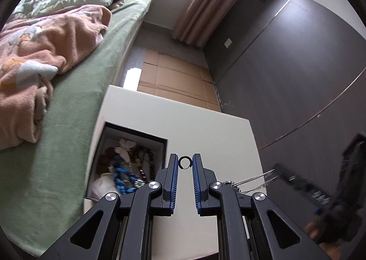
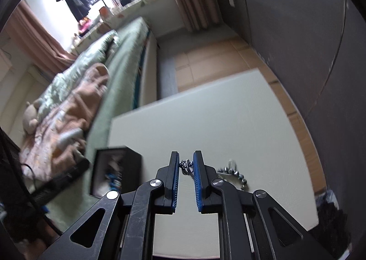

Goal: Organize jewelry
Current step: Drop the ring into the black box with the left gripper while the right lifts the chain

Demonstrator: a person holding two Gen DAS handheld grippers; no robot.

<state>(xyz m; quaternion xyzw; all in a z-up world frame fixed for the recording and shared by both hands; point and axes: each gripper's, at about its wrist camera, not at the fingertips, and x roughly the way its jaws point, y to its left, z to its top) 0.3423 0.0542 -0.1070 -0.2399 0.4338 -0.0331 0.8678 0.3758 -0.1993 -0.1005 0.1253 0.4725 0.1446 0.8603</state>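
My left gripper is shut on a small black ring, held between the fingertips above the white table. A black jewelry box stands open to its left, filled with beads, a blue necklace and a white butterfly piece. My right gripper is shut on a silver beaded chain; the rest of the chain trails over the table to the right. In the left wrist view the chain stretches taut to the blurred right gripper. The box shows blurred in the right wrist view.
A bed with a green sheet and a pink blanket borders the table on the left. Cardboard covers the floor beyond the table. A dark wall runs along the right.
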